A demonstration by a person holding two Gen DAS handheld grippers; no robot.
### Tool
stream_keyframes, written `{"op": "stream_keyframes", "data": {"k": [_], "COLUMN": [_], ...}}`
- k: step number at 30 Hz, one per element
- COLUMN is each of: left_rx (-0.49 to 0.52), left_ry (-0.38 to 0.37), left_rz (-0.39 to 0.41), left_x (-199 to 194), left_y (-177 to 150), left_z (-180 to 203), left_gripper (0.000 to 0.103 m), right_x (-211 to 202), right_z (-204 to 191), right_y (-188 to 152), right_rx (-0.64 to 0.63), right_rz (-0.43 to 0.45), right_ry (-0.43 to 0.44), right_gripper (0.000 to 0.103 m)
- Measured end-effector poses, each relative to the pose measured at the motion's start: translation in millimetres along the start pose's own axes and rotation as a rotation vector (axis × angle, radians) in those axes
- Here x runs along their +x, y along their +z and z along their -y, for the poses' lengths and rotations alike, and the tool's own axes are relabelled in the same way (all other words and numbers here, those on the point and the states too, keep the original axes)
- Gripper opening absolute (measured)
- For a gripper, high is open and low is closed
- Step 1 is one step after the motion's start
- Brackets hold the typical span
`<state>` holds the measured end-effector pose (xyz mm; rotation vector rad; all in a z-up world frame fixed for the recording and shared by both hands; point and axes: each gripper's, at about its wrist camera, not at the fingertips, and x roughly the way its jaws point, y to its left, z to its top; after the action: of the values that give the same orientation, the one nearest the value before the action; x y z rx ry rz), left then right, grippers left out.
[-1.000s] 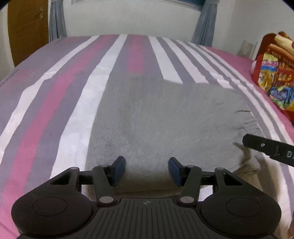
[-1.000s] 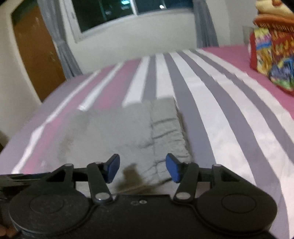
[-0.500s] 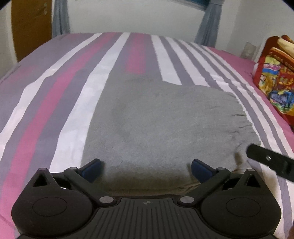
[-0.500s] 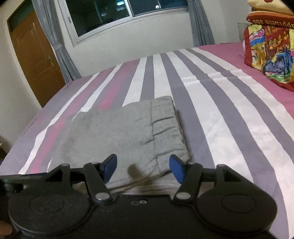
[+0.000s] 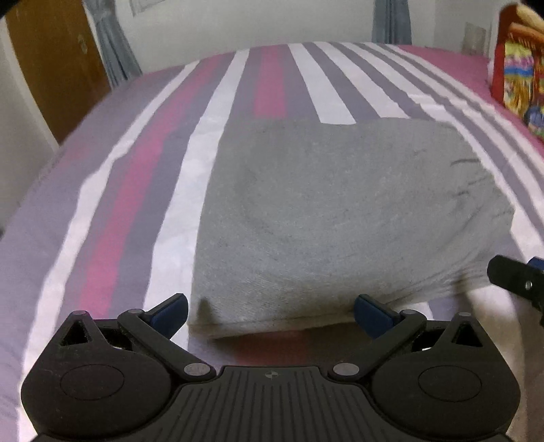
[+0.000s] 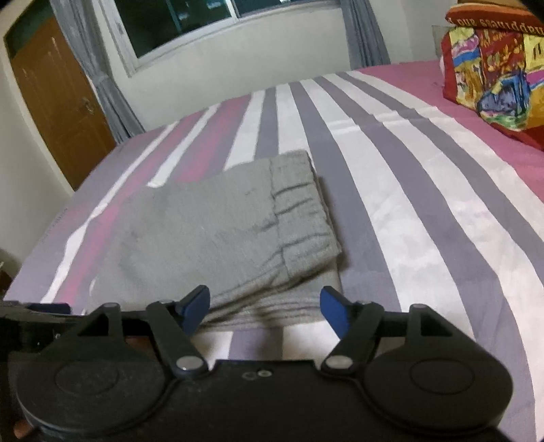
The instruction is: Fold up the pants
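The grey pants [image 5: 340, 210] lie folded into a thick rectangular stack on the striped bed [image 5: 136, 190]. In the right wrist view the pants [image 6: 217, 238] show their gathered waistband on the right side. My left gripper [image 5: 270, 314] is open wide and empty, its blue pads just short of the stack's near edge. My right gripper [image 6: 265, 309] is open and empty, also at the near edge of the stack. The right gripper's tip [image 5: 516, 275] shows at the right edge of the left wrist view.
The bed sheet has pink, purple and white stripes [image 6: 408, 204]. A colourful red cushion [image 6: 493, 68] sits at the far right of the bed. A wooden door [image 6: 57, 102], grey curtains and a dark window [image 6: 190, 20] stand beyond the bed.
Both grippers opened wider and drew back from the stack toward its near edge. The pants stayed put on the bed.
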<state>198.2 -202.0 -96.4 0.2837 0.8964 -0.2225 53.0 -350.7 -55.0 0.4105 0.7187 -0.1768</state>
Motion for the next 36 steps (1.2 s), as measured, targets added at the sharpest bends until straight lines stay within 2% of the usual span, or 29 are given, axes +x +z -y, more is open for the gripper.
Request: {"op": "stream_keyframes", "data": {"k": [3,6,11,13,17,20,24,27,31,36], "left_rx": [0.013,0.014,-0.021,-0.031,-0.071,-0.092,-0.072,-0.053,-0.081,-0.095], "left_ry": [0.042,0.059,0.020,0.018,0.005,-0.019,-0.010,-0.016,-0.037,-0.007], "left_rz": [0.009,0.046,0.096,0.130,0.181,0.204,0.247,0.262,0.295,0.303], "left_x": [-9,-29,-73,-94,-137,-168,-198,-217,-247,-267], "left_y": [3,3,-5,-13,-31,-48,-71,-87,-111,-131], "left_z": [7,7,-6,-11,-25,-34,-40,-43,-52,-59], "left_gripper": [0.103,0.103,0.103,0.103,0.103,0.103,0.103,0.103,0.103,0.103], "right_x": [-4,-20,-62,-82,-132,-165,-204,-227,-252,-274], "right_z": [-4,-12,-19,-23,-36,-44,-50,-53,-54,-52], "right_y": [1,1,-4,-7,-19,-30,-46,-57,-64,-72], "right_rx": [-0.007,-0.072,-0.124,-0.142,-0.206,-0.238,-0.260,-0.269,-0.249,-0.220], "right_rz": [-0.004,0.029,0.081,0.104,0.180,0.223,0.257,0.277,0.303,0.340], "right_ry": [-0.018,-0.044,-0.062,-0.056,-0.040,-0.034,-0.011,-0.004,0.005,-0.005], "right_gripper": [0.071,0.077,0.080,0.082,0.093,0.094,0.097,0.101,0.103,0.103]}}
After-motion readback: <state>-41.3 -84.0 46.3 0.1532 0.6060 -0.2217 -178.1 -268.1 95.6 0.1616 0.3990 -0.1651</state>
